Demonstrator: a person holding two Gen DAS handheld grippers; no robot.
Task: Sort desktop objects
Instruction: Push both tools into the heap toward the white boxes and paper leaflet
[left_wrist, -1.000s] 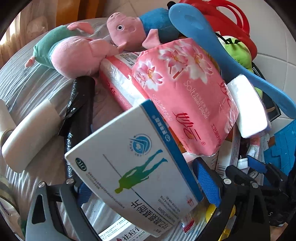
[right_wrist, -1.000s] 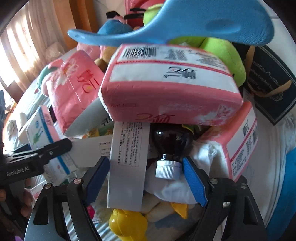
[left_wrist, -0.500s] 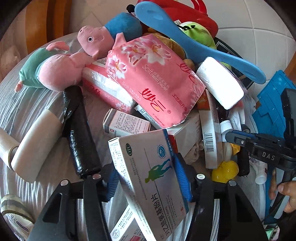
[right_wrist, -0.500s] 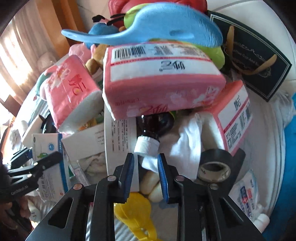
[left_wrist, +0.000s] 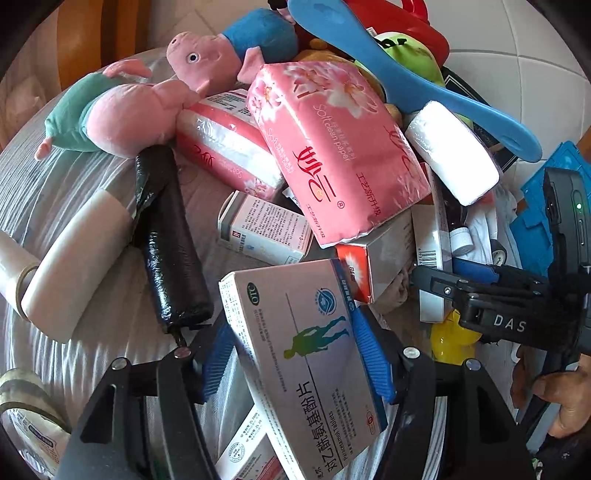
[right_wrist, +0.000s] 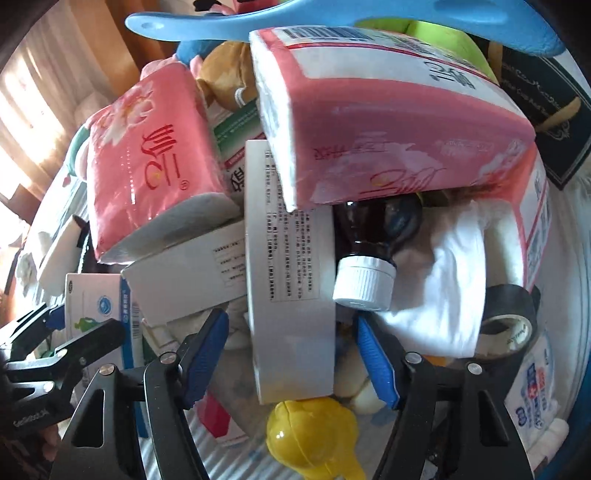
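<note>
The paracetamol box (left_wrist: 306, 376) sits at the 6 o'clock foot of my left view, tilted, with its top corner aimed at 11 o'clock. It is clamped between the blue pads of the left gripper (left_wrist: 291, 332), one pad on each long edge, though those jaws have just been easing a little wider. Its upper edge lies just beside a red-ended carton (left_wrist: 373, 266) under the big pink tissue pack (left_wrist: 332, 147). Open room lies toward 8 o'clock, where bare striped cloth (left_wrist: 92, 350) shows between the black bag roll (left_wrist: 170, 243) and the left jaw. From 12 to 3 o'clock the heap is packed tight. The jaws of the right gripper (right_wrist: 291, 321) have just been opening and now stand apart, straddling a long white box (right_wrist: 291, 295) with a gap on either side. The white cap of a brown bottle (right_wrist: 369, 236) is just beside the tip of the pad at 3 o'clock. A yellow toy (right_wrist: 310, 439) lies at 6 o'clock, and a black tape roll (right_wrist: 509, 317) crowds 4 o'clock.
</note>
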